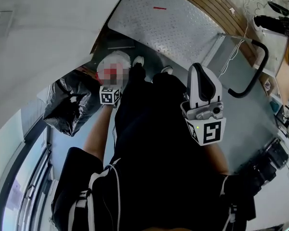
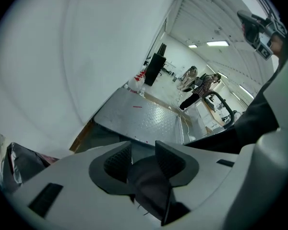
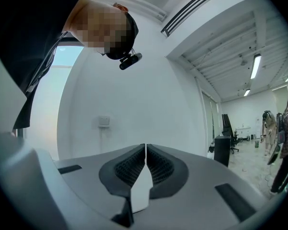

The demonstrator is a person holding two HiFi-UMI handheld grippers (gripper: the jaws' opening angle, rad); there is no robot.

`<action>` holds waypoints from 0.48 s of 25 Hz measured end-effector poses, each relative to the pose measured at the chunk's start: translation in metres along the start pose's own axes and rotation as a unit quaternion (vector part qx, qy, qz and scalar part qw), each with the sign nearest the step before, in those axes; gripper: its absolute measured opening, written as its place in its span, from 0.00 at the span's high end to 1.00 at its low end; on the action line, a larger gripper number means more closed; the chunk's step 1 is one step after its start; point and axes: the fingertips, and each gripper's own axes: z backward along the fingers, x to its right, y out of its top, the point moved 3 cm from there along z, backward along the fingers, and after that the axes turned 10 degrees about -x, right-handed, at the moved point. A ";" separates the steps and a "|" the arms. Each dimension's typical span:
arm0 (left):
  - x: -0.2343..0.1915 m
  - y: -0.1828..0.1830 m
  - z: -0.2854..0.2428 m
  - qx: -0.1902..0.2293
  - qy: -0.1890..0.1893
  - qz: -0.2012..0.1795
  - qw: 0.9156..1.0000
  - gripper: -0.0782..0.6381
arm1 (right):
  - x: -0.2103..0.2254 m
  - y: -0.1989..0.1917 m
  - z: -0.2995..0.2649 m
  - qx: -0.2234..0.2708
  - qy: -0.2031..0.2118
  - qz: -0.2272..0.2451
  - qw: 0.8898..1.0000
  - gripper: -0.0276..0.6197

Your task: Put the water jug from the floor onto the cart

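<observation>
The jug (image 1: 119,59) is on the floor just off the near corner of the cart (image 1: 168,23), beside a black bag (image 1: 70,105); it is not yet gripped or lifted, so the whole job looks to be ahead. The left gripper (image 2: 143,145) reaches down beside it, jaws apart and empty, while the right gripper (image 3: 146,147) hangs level, jaws together on nothing. Seen from above and partly blurred, the jug appears upright, neck up, long axis vertical.
</observation>
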 end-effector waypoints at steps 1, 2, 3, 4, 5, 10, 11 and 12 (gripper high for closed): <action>-0.006 -0.004 -0.007 -0.009 -0.002 0.004 1.000 0.68 | -0.006 0.000 -0.001 -0.001 0.002 0.012 1.000 0.92; -0.012 -0.009 -0.013 -0.017 -0.002 0.013 1.000 0.68 | -0.013 0.001 -0.002 -0.001 0.003 0.026 1.000 0.92; -0.020 -0.014 -0.020 -0.025 -0.001 0.024 0.999 0.68 | -0.018 0.003 -0.002 0.002 0.003 0.039 0.999 0.92; -0.027 -0.018 -0.026 -0.032 0.000 0.038 0.999 0.68 | -0.022 0.005 -0.003 0.005 0.001 0.047 0.999 0.92; -0.033 -0.021 -0.033 -0.038 0.002 0.053 0.998 0.68 | -0.025 0.007 -0.004 0.005 -0.001 0.050 0.999 0.92; -0.047 -0.029 -0.074 -0.053 -0.011 0.140 0.989 0.68 | -0.028 -0.008 -0.001 -0.016 -0.012 0.038 0.999 0.92; -0.050 -0.031 -0.081 -0.060 -0.008 0.145 0.988 0.68 | -0.028 -0.012 0.001 -0.022 -0.015 0.038 0.999 0.92; -0.051 -0.032 -0.087 -0.065 -0.003 0.146 0.987 0.68 | -0.026 -0.016 0.004 -0.027 -0.018 0.038 0.999 0.92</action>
